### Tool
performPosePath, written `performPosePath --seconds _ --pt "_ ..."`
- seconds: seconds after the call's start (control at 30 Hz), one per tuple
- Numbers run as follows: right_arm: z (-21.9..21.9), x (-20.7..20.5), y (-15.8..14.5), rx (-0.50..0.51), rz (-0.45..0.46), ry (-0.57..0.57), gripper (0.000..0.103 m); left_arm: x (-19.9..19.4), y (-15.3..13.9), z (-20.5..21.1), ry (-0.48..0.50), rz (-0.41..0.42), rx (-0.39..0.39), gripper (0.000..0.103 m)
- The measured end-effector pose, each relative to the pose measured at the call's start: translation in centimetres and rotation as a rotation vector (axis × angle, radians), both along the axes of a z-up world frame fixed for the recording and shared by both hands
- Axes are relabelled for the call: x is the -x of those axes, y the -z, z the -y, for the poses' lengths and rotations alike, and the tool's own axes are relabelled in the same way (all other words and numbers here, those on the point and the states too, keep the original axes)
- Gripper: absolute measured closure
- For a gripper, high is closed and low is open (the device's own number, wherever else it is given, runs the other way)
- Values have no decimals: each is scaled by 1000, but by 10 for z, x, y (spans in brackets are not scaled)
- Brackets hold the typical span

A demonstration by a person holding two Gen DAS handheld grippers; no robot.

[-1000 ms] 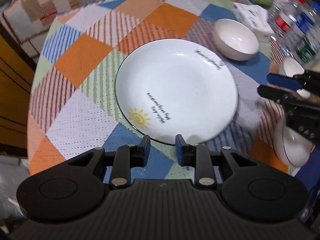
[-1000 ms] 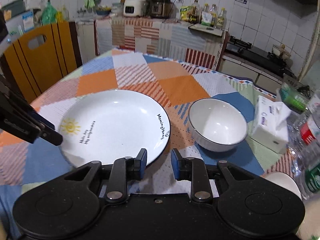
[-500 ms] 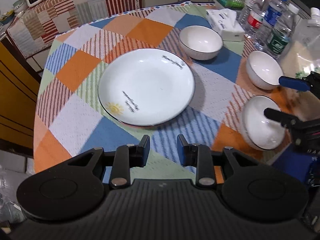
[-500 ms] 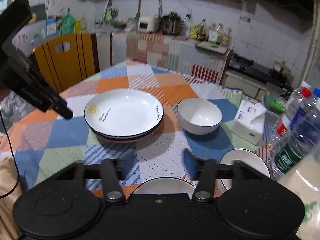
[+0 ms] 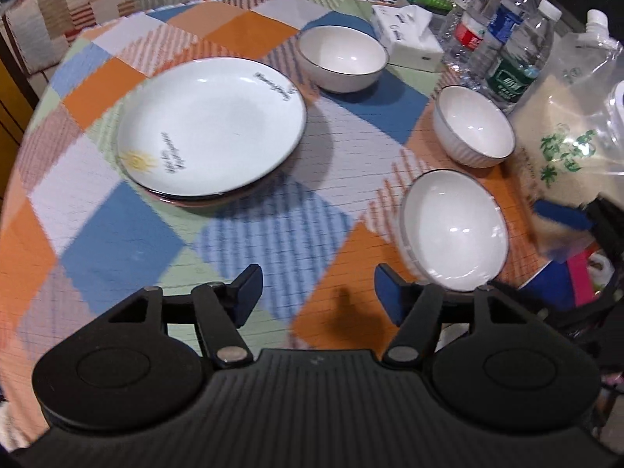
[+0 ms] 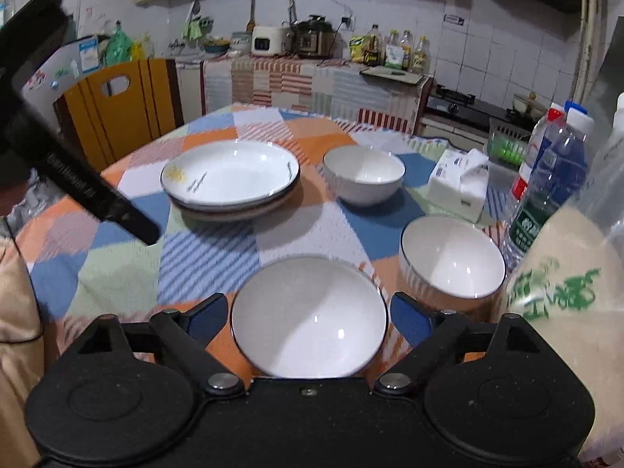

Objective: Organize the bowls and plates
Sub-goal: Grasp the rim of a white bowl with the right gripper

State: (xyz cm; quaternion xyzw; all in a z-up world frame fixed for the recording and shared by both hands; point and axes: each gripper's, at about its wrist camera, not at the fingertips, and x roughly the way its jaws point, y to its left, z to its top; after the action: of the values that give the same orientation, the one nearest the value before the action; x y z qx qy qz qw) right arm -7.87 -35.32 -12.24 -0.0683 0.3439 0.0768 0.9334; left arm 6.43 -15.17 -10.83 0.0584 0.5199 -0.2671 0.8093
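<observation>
A white plate with a sun print (image 5: 210, 128) tops a stack of plates (image 6: 230, 173) on the checked tablecloth. Three white bowls stand apart: a far bowl (image 5: 343, 58) (image 6: 362, 173), a right bowl (image 5: 474, 124) (image 6: 452, 257) and a near bowl (image 5: 454, 230) (image 6: 310, 316). My left gripper (image 5: 318, 288) hovers over bare cloth, its jaws opening with nothing between them. My right gripper (image 6: 308, 308) is opening too; the near bowl shows between its blue fingers, which stand apart from its rim. One of those blue right fingers (image 5: 561, 214) shows at the right edge of the left wrist view.
A tissue box (image 5: 409, 35), several water bottles (image 5: 507, 46) and a clear bag of rice (image 5: 565, 144) crowd the table's right side. A yellow chair (image 6: 121, 105) stands behind the table, with a cluttered kitchen counter (image 6: 312, 74) beyond. The left gripper's black arm (image 6: 97, 195) crosses the left.
Both grippers have drawn back from the sun-print plate toward the table's near edge, and both pairs of jaws have widened. The plate now rests on the stack.
</observation>
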Motion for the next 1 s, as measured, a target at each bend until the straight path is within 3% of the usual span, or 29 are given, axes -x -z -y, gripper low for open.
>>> performPosePath --seconds 0.3,0.43,0.6,0.73,0.8,0.87,0.9,1.0 --pt "1 -12 35 39 -118 -35 8 7 19 22 -3 -9 89 32" --pt "-3 -17 49 98 -119 -37 8 6 33 33 17 -29 115 32" --pt "2 -24 66 77 -138 -26 8 5 47 46 38 -38 118 32" --pt "3 -32 74 64 -132 -48 7 2 51 52 64 -41 166 48" --pt "1 -35 75 68 -129 -47 6 -1 54 55 72 -56 171 65" --pt "-1 -34 76 71 -114 -43 6 -6 60 57 63 -80 175 73" --pt "-2 -34 77 70 -107 -42 6 -7 63 57 61 -89 178 83" --pt "-2 -35 79 63 -94 -45 5 -10 67 57 56 -99 186 85"
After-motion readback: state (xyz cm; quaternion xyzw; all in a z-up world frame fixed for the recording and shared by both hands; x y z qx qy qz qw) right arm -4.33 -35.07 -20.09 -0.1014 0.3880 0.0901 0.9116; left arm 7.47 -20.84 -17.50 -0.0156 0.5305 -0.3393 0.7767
